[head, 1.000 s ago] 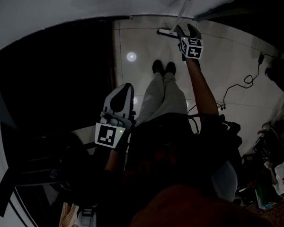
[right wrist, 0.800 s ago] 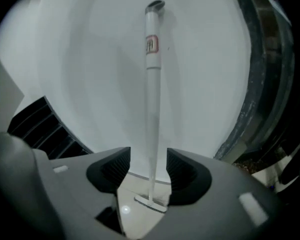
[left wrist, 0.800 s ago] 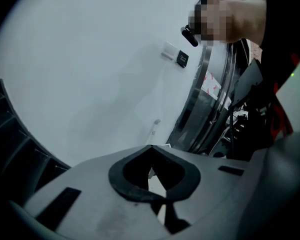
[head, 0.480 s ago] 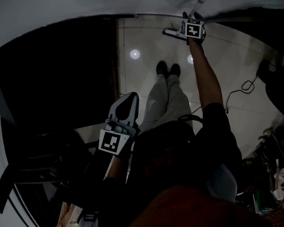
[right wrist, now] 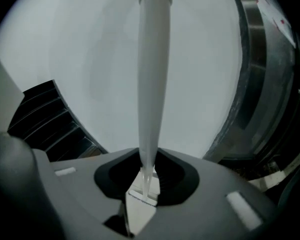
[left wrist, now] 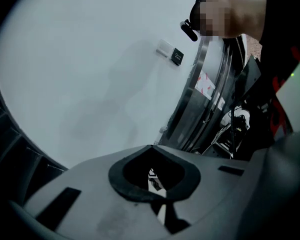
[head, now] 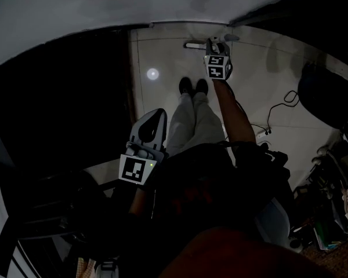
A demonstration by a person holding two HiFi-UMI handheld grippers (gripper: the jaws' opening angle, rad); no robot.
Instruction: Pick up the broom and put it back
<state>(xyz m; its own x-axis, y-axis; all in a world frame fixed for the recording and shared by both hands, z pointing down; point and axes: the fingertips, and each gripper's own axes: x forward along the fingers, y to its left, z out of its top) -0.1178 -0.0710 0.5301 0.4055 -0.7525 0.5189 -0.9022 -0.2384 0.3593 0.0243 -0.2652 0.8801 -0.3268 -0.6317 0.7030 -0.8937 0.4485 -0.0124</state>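
Observation:
The broom leans against the white wall at the top of the head view, its pale head [head: 194, 44] on the tiled floor. My right gripper [head: 215, 45] reaches out to it at arm's length. In the right gripper view the white broom handle [right wrist: 152, 84] runs straight up from between the jaws of the right gripper [right wrist: 147, 176]. The jaws have just been closing and now clamp the handle. My left gripper [head: 152, 119] hangs beside the person's left leg, jaws together and empty. In its own view the left gripper [left wrist: 152, 176] points at a bare wall.
The person's legs and dark shoes [head: 191, 86] stand on the pale tiles. A dark block of furniture [head: 64, 109] fills the left. A cable [head: 278, 112] trails over the floor at right, with clutter [head: 336, 213] further right. A metal-framed door [left wrist: 210, 84] stands by the wall.
The right gripper's jaws, wide open beside the broom a second ago, have closed on its handle. The left gripper has hardly moved.

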